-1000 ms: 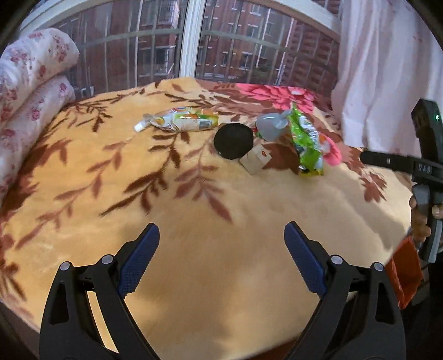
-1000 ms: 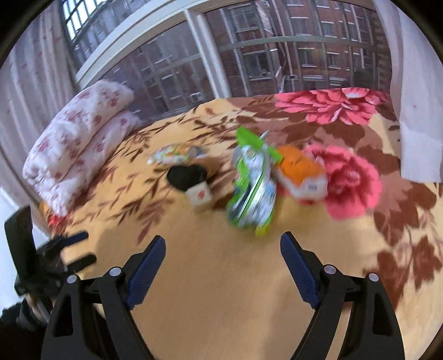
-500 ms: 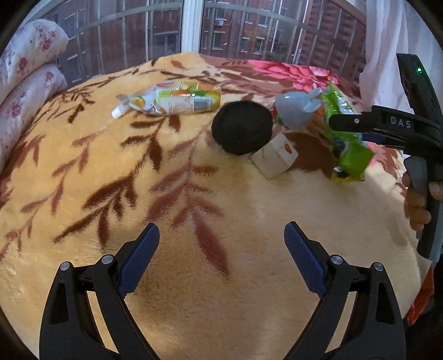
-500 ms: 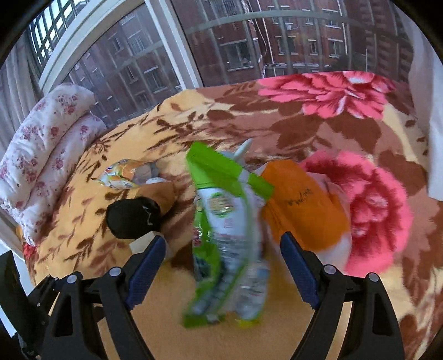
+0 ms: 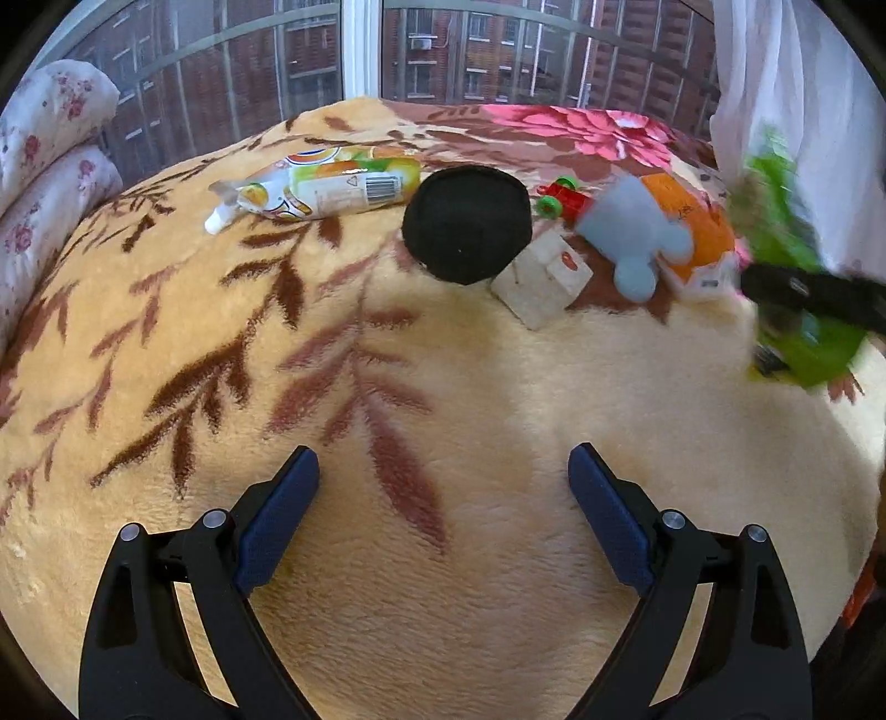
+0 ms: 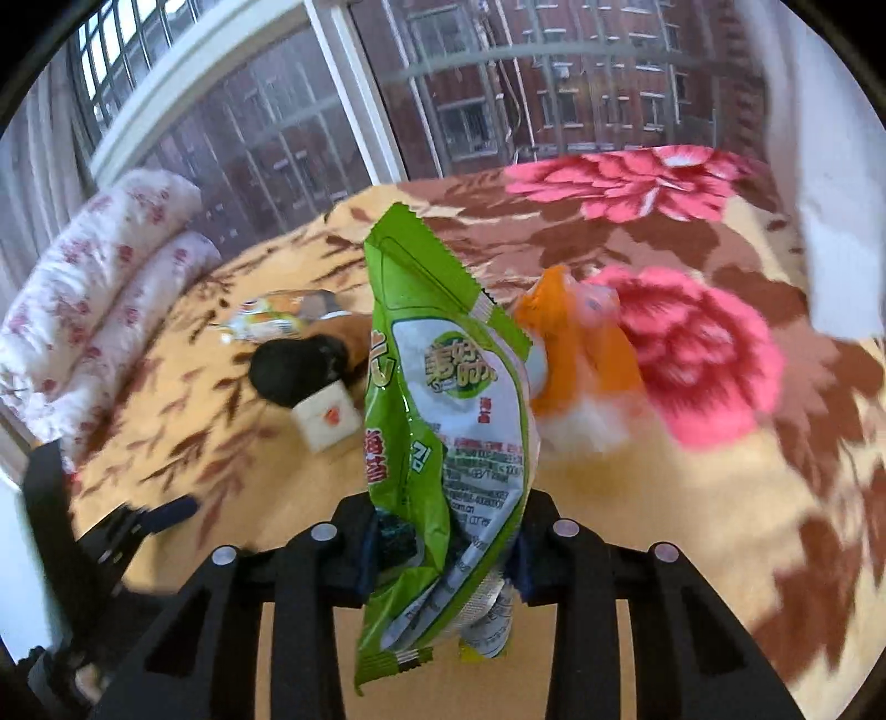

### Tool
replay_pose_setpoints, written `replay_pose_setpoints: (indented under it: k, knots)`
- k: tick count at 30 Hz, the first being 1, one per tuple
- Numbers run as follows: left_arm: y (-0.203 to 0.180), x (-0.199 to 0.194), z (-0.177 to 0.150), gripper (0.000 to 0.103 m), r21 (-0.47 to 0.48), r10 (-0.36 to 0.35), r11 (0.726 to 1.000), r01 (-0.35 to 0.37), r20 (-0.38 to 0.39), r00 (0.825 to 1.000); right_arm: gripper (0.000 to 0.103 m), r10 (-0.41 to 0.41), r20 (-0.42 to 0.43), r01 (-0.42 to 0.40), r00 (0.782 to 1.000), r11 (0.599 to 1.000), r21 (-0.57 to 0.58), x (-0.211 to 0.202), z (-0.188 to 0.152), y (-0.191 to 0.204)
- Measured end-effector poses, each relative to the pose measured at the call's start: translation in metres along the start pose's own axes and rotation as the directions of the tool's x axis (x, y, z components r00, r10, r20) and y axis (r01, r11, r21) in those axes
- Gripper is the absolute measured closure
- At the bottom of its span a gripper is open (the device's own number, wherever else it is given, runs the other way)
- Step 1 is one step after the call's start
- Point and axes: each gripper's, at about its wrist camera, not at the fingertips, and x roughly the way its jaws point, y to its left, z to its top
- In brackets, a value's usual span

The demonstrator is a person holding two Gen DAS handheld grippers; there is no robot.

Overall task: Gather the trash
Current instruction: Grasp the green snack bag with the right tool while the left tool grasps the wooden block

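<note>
My right gripper [image 6: 443, 548] is shut on a green snack bag [image 6: 443, 421] and holds it upright above the floral blanket [image 6: 637, 487]. The bag also shows blurred at the right edge of the left wrist view [image 5: 786, 266], held by the right gripper [image 5: 803, 288]. My left gripper [image 5: 443, 487] is open and empty over the blanket's near part [image 5: 387, 554]. Farther on lie a yellow-green drink pouch [image 5: 326, 188], a black round pad [image 5: 465, 224], a small white carton [image 5: 540, 279] and an orange-and-white wrapper [image 5: 698, 238].
A grey plush toy [image 5: 637, 232] and a small red-green toy [image 5: 562, 196] lie among the trash. Rolled floral bedding [image 5: 44, 155] sits at the left. A window with bars [image 5: 360, 50] is behind the bed, and a white curtain [image 5: 792, 83] hangs at the right.
My right gripper closed on the green snack bag and lifted it off the blanket. My left gripper moved forward toward the trash pile, still open.
</note>
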Motion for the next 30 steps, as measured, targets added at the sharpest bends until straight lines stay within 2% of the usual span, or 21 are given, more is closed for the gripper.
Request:
replay_pose_setpoints:
  k: [6, 9, 15, 18, 23, 24, 26, 27, 29, 30]
  knots:
    - [-0.001, 0.001, 0.005, 0.014, -0.008, -0.009, 1.000, 0.009, -0.029, 1.000, 0.067, -0.076, 0.063, 0.075, 0.995, 0.997, 0.007, -0.037, -0.047, -0.010]
    - [-0.010, 0.004, 0.017, 0.014, -0.039, -0.045, 0.998, 0.042, -0.060, 0.997, 0.067, -0.059, 0.110, 0.053, 0.992, 0.997, 0.059, -0.049, -0.062, -0.020]
    - [-0.041, 0.029, 0.053, 0.014, -0.142, -0.041, 0.989, 0.027, -0.092, 0.995, 0.066, -0.015, 0.156, -0.005, 0.988, 0.992, 0.125, -0.051, -0.069, -0.034]
    - [-0.049, 0.046, 0.071, 0.014, -0.204, -0.031, 0.979, 0.011, -0.097, 0.995, 0.064, 0.001, 0.164, -0.023, 0.987, 0.991, 0.134, -0.052, -0.071, -0.040]
    - [-0.040, 0.075, 0.088, 0.015, -0.346, 0.004, 0.937, -0.045, -0.117, 0.993, 0.064, 0.026, 0.160, -0.048, 0.987, 0.989, 0.137, -0.047, -0.075, -0.047]
    - [-0.035, 0.082, 0.088, 0.028, -0.370, 0.029, 0.926, -0.075, -0.127, 0.991, 0.064, 0.033, 0.160, -0.055, 0.987, 0.989, 0.136, -0.046, -0.076, -0.048]
    - [-0.034, 0.085, 0.087, 0.036, -0.353, 0.076, 0.928, -0.119, -0.133, 0.988, 0.064, 0.041, 0.159, -0.063, 0.987, 0.988, 0.138, -0.044, -0.076, -0.050]
    - [-0.039, 0.083, 0.087, 0.046, -0.326, 0.097, 0.936, -0.133, -0.124, 0.988, 0.064, 0.048, 0.157, -0.071, 0.986, 0.987, 0.142, -0.042, -0.076, -0.050]
    - [-0.046, 0.081, 0.087, 0.053, -0.287, 0.114, 0.947, -0.142, -0.114, 0.987, 0.064, 0.052, 0.149, -0.073, 0.987, 0.987, 0.144, -0.038, -0.078, -0.051]
    - [-0.047, 0.081, 0.086, 0.053, -0.279, 0.119, 0.949, -0.146, -0.110, 0.987, 0.064, 0.048, 0.145, -0.070, 0.988, 0.987, 0.145, -0.036, -0.078, -0.050]
